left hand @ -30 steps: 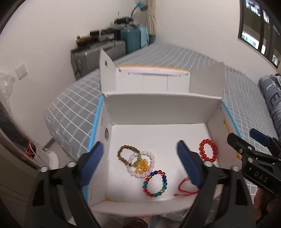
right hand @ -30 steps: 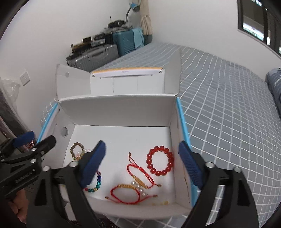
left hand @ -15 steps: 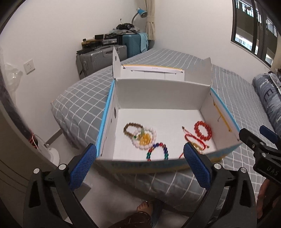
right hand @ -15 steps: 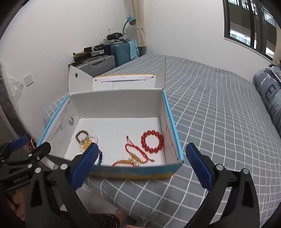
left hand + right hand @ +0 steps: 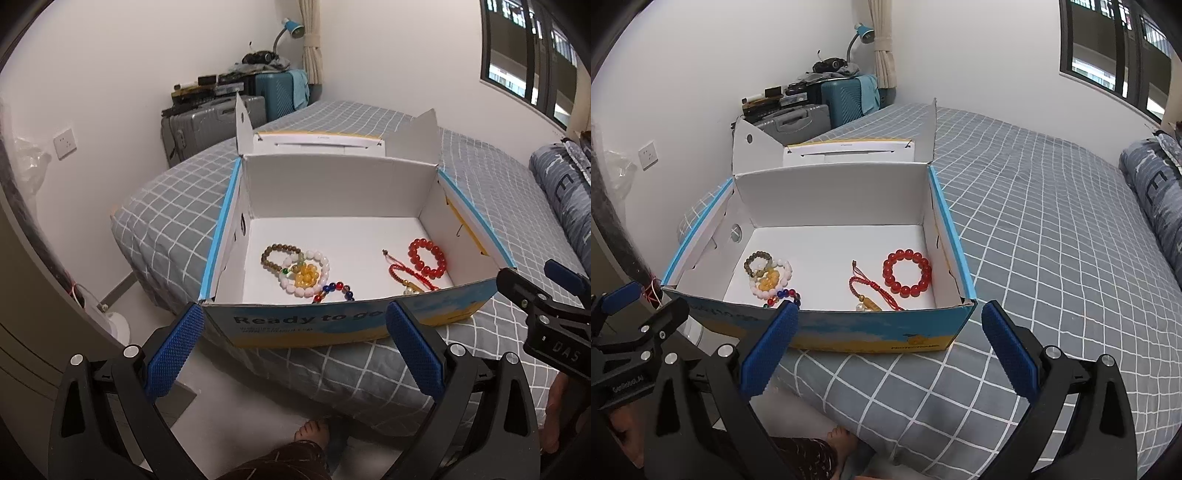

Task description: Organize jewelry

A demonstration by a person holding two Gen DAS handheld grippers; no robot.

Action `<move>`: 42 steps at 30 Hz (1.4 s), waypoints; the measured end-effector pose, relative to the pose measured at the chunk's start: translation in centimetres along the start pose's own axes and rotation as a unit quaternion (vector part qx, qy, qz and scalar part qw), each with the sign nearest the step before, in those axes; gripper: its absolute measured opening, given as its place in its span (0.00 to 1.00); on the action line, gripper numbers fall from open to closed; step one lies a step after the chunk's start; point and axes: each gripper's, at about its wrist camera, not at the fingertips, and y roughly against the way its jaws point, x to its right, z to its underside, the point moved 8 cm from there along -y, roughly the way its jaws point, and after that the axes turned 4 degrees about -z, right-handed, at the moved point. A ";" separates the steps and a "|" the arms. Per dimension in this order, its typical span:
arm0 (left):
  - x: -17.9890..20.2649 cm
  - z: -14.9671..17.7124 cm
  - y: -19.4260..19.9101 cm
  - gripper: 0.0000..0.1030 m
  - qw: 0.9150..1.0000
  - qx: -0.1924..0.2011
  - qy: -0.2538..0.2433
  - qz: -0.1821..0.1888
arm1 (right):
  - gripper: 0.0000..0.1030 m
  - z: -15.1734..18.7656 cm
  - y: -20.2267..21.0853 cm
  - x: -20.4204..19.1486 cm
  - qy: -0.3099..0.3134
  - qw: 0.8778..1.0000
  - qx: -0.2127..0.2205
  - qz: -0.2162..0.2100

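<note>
An open white cardboard box with blue edges lies at the foot of the bed. Inside lie a brown bead bracelet, a white bead bracelet around a yellow bead cluster, a multicoloured bead bracelet, red cord bracelets and a red bead bracelet. My left gripper is open, in front of the box's near wall and holding nothing. My right gripper is open too, also short of the box.
The bed has a grey checked cover. Suitcases and a blue lamp stand against the far wall. A rolled blue quilt lies at the right. A person's bare foot is on the floor below the bed's edge.
Both grippers have pulled back out of the box toward me and stand in front of its near wall. The jewelry has not moved.
</note>
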 end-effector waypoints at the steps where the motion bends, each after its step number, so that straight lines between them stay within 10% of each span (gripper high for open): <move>1: 0.0 0.0 0.1 0.94 1.000 0.002 -0.001 -0.001 | 0.93 0.0 0.0 0.1 -0.001 1.000 0.000 0.001; 42: 0.7 0.0 -0.4 0.94 1.000 -0.003 0.011 0.007 | 0.93 0.1 -0.5 0.2 0.001 1.000 -0.004 0.001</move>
